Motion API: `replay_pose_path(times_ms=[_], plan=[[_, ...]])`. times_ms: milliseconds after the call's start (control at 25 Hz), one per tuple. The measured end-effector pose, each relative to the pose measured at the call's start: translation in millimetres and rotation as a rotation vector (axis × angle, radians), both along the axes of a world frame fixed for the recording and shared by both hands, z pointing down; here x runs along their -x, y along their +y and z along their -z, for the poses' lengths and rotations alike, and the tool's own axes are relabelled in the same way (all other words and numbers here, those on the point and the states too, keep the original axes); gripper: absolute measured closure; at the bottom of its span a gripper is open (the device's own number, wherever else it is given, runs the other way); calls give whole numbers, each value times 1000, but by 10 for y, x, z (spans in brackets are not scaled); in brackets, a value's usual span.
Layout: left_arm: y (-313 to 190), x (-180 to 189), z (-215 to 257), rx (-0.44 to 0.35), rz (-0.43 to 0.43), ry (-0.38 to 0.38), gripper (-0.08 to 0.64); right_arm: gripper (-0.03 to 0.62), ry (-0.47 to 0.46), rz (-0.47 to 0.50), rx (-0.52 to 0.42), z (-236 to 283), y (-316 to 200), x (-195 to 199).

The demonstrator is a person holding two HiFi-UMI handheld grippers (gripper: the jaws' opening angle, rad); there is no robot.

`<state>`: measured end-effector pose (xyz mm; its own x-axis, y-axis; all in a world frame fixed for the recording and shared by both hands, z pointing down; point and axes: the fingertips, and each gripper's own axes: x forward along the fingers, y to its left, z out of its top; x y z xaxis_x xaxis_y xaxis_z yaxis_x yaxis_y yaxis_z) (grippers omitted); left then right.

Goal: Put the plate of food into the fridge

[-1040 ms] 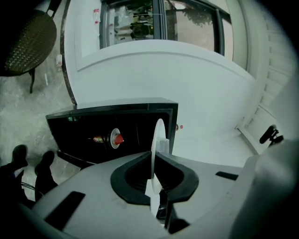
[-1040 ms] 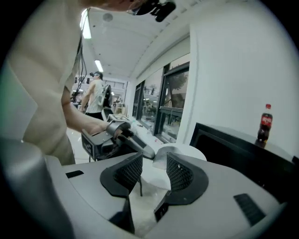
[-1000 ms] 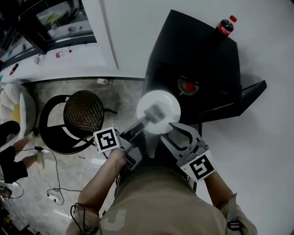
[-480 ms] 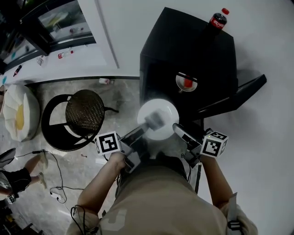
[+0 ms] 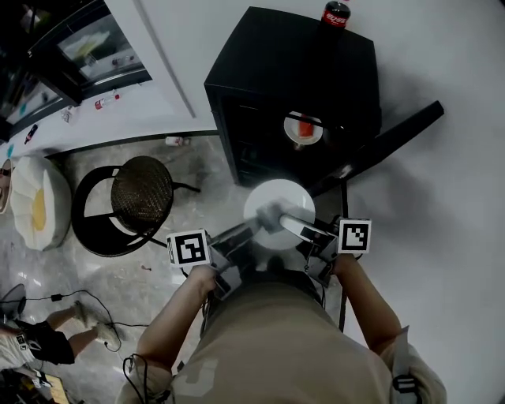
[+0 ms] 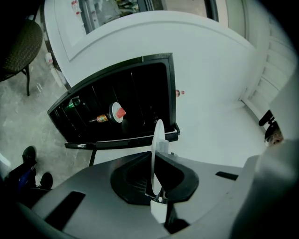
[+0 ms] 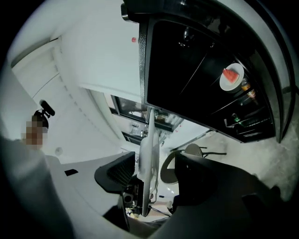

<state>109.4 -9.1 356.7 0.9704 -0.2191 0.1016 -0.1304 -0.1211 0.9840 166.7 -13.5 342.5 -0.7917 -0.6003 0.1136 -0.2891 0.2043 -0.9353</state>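
A white plate (image 5: 278,207) hangs in front of the open black fridge (image 5: 260,75). My left gripper (image 5: 265,216) is shut on the plate's left rim. The left gripper view shows that plate (image 6: 156,144) edge-on, pinched between the jaws. My right gripper (image 5: 293,226) is at the plate's right rim. Its jaws have just been opening wide, and the plate (image 7: 148,154) stands between them, close to the left jaw, with no grip showing. A second plate with red food (image 5: 303,129) sits on a shelf inside the fridge.
The fridge door (image 5: 379,150) swings out to the right. A cola bottle (image 5: 335,13) stands on top of the fridge. A wicker chair (image 5: 142,193) and a white cushion (image 5: 35,209) are on the floor at left. A person (image 5: 31,343) and cables are at lower left.
Both grippers and the white plate have moved closer to the fridge. The right gripper has rolled onto its side and its jaws now straddle the plate's right rim.
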Motion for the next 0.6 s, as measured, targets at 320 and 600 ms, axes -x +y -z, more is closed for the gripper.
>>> replay_pose_path(times_ms=[320, 600], plan=[[395, -291, -23, 22, -24, -42, 538, 457, -92, -32, 85, -95, 405, -167], [534, -389, -44, 44, 24, -15, 538, 471, -144, -38, 105, -112, 536, -291]])
